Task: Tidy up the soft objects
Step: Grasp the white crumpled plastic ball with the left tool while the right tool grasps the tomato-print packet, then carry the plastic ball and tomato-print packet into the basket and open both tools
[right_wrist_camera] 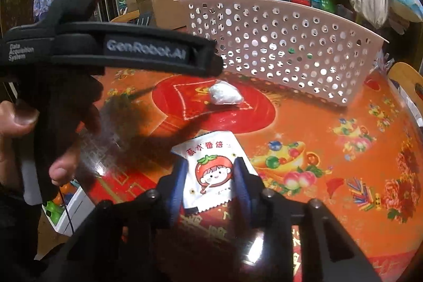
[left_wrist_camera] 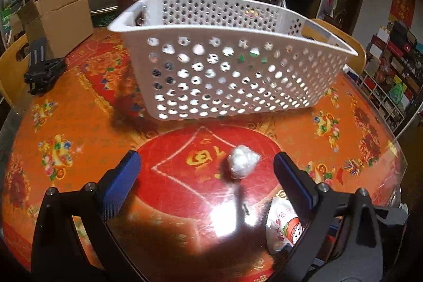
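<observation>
1. The right gripper (right_wrist_camera: 210,173) stands narrow, its blue pads (right_wrist_camera: 177,183) against both sides of the white tomato-print packet (right_wrist_camera: 211,171), which lies flat on the red-and-orange table (right_wrist_camera: 317,128); the grip looks closed on it.
2. The left gripper (left_wrist_camera: 207,171) is spread wide and holds nothing; a crumpled white wad (left_wrist_camera: 242,161) lies on the table just ahead, between its fingertips, nearer the right one, touching neither.
3. Beyond the wad stands the white perforated basket (left_wrist_camera: 227,62), well apart from both grippers.
</observation>
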`<state>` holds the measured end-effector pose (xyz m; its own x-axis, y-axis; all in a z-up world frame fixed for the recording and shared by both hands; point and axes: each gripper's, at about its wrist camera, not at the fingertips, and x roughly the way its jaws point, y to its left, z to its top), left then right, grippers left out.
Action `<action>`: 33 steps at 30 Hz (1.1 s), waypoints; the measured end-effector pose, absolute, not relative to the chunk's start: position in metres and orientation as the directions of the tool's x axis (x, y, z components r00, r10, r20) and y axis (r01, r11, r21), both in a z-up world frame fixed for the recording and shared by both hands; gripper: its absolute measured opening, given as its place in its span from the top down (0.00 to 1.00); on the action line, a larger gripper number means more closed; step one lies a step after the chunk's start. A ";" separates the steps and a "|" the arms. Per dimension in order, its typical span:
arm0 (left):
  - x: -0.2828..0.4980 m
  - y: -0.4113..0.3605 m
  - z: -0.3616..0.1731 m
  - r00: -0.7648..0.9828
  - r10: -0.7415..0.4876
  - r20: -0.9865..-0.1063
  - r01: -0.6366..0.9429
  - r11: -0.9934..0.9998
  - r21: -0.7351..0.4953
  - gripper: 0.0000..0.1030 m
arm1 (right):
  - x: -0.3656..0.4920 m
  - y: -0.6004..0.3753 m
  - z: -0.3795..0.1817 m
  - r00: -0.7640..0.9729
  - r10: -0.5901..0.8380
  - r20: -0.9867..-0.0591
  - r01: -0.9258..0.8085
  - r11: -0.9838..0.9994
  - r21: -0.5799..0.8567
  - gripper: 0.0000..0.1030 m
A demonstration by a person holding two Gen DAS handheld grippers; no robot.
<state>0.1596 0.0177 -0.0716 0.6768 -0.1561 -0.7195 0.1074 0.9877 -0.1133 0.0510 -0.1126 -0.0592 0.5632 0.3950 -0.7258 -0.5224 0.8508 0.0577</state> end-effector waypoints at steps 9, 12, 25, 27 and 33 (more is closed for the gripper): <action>0.174 -0.012 -0.085 0.652 -0.149 -0.743 0.144 0.987 -0.071 0.14 | 0.050 -0.136 -0.059 0.539 0.442 -0.717 -0.529 0.840 0.121 0.86; 0.178 -0.017 -0.091 0.637 -0.143 -0.758 0.147 0.987 -0.063 0.39 | 0.048 -0.137 -0.057 0.533 0.450 -0.717 -0.536 0.835 0.126 0.96; 0.170 -0.010 -0.090 0.653 -0.179 -0.736 0.156 0.983 -0.100 0.76 | 0.041 -0.147 -0.033 0.561 0.465 -0.685 -0.529 0.838 0.136 0.98; 0.169 -0.003 -0.085 0.657 -0.183 -0.731 0.152 0.982 -0.110 0.76 | 0.040 -0.151 -0.026 0.568 0.470 -0.675 -0.527 0.838 0.140 0.98; 0.164 0.015 -0.072 0.677 -0.188 -0.711 0.138 0.982 -0.129 0.76 | 0.039 -0.164 -0.005 0.606 0.466 -0.645 -0.510 0.850 0.134 0.98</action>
<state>0.1637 0.0150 -0.0722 0.6771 -0.1884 -0.7113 0.1376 0.9820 -0.1290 0.0394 -0.1640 -0.0052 0.6062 0.4657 -0.6447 -0.5103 0.8495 0.1339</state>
